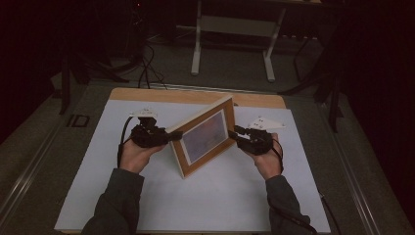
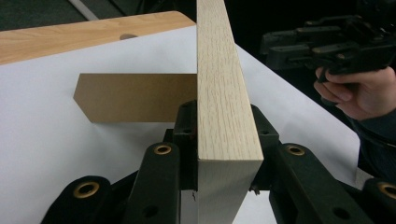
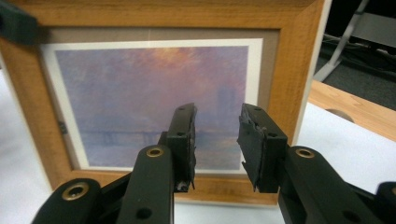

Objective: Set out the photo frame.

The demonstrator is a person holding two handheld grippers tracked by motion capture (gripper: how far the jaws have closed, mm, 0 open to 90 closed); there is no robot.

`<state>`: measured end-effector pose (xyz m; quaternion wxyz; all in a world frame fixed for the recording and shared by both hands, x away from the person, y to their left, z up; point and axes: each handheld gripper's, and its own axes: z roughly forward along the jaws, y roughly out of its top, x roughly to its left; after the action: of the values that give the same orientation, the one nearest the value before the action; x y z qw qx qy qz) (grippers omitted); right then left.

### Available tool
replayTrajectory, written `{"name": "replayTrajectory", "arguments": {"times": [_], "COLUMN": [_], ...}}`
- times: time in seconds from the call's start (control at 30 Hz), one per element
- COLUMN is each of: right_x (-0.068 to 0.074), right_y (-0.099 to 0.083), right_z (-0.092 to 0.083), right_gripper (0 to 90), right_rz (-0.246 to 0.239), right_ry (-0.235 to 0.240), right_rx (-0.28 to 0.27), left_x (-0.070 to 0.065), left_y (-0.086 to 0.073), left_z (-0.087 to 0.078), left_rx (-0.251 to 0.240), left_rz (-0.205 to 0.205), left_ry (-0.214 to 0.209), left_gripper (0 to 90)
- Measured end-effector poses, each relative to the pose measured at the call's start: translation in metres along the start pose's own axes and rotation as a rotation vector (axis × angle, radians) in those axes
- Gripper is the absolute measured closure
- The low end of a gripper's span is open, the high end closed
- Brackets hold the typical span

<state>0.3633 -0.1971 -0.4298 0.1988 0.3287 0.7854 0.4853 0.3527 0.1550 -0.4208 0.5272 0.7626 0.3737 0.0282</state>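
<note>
From above, a wooden picture frame (image 1: 203, 134) stands on a white sheet (image 1: 161, 200) over the table (image 1: 195, 95), the left gripper (image 1: 172, 135) at its left edge and the right gripper (image 1: 234, 132) just beside its right edge. In the left gripper view, both jaws clamp the frame's pale edge; a brown stand (image 2: 133, 97) juts behind. In the right gripper view, the jaws are parted, empty, facing the purple print (image 3: 149, 88).

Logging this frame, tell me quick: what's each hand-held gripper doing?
Left hand-held gripper: shut on the picture frame.
Right hand-held gripper: open, holding nothing.
</note>
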Motion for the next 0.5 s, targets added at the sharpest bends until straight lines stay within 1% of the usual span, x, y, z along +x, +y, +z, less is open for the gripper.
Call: {"name": "replayTrajectory", "arguments": {"times": [0.3,0.4,0.5], "right_x": [-0.018,-0.022,-0.025], "right_y": [0.004,0.006,0.008], "right_z": [0.0,0.0,0.001], "right_gripper": [66.5,65.9,62.7], "right_rz": [0.032,0.033,0.023], "right_ry": [-0.035,-0.045,-0.04], "right_rx": [0.005,0.005,0.005], "left_x": [0.0,0.0,0.002], "left_y": [0.001,0.002,0.002], "left_z": [0.0,0.001,0.001], "left_rx": [0.009,0.014,0.017], "left_rz": [0.016,0.022,0.021], "left_ry": [-0.02,-0.024,-0.035], "left_gripper": [72.5,72.5,72.5]}}
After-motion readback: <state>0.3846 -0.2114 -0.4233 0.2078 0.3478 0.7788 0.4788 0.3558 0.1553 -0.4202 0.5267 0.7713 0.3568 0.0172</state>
